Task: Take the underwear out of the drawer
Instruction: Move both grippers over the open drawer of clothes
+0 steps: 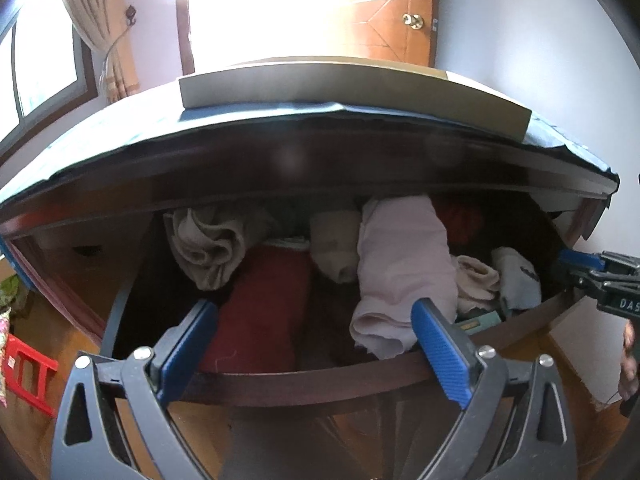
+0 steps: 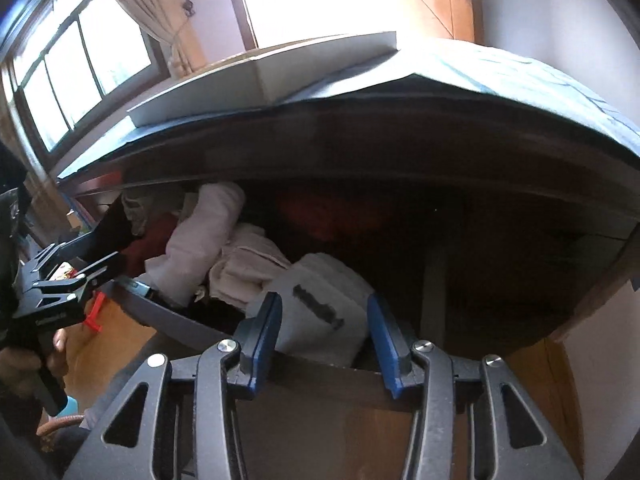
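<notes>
The dark wooden drawer (image 1: 304, 380) stands pulled open and is full of folded clothes. In the left wrist view, my left gripper (image 1: 316, 312) is open at the drawer's front edge, its blue pads over a red garment (image 1: 264, 304) and a pale pink folded piece (image 1: 400, 268). A beige rolled piece (image 1: 208, 244) lies at the back left. In the right wrist view, my right gripper (image 2: 322, 312) is open at the front edge (image 2: 320, 372), its pads on either side of a pale grey folded piece (image 2: 320, 304) with a dark mark. I cannot tell if they touch it.
A flat cardboard box (image 1: 360, 88) lies on a blue cloth (image 2: 520, 76) on the cabinet top above the drawer. A red plastic stool (image 1: 28, 376) stands on the wooden floor at left. A wooden door (image 1: 384, 12) and a curtained window (image 1: 48, 64) are behind.
</notes>
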